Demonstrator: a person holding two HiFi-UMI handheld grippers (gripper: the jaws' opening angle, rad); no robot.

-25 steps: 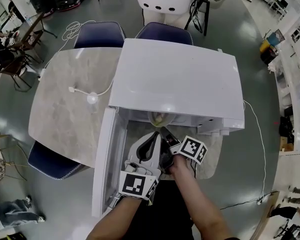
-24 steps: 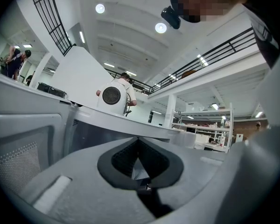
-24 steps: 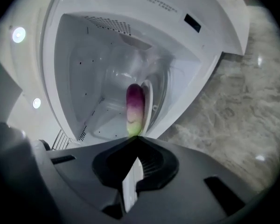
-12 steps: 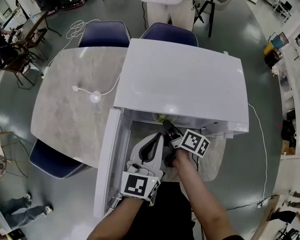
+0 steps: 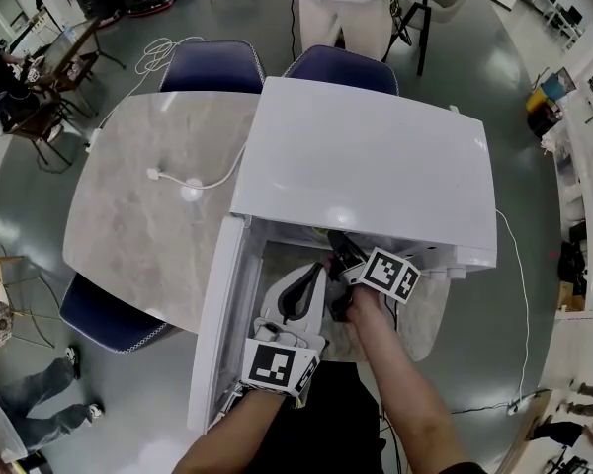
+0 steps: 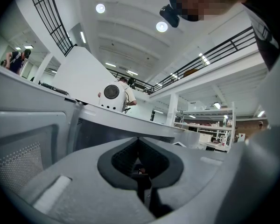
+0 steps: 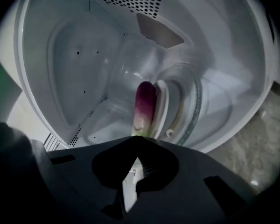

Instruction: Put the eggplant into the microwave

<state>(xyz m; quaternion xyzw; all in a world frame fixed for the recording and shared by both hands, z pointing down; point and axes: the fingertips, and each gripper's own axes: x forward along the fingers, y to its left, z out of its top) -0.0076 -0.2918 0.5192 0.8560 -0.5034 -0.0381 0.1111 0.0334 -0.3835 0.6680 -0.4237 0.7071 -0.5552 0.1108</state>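
One risk: long purple eggplant point(image 7: 144, 104) slipping, pinched only by green tip in right hand-held gripper point(image 7: 137, 139) near round glass turntable point(image 7: 196, 101); left hand-held gripper point(image 6: 138, 141) pressed together, idle.

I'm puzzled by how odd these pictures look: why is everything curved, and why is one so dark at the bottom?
Head view: a wide lens bows the table and the microwave; the light is even. Left gripper view: ceiling lamps glare, a mosaic patch was added afterwards, and the close left tongs look soft. Right gripper view: the right tongs are a black silhouette, the eggplant is brightly lit, and the corners go dark.
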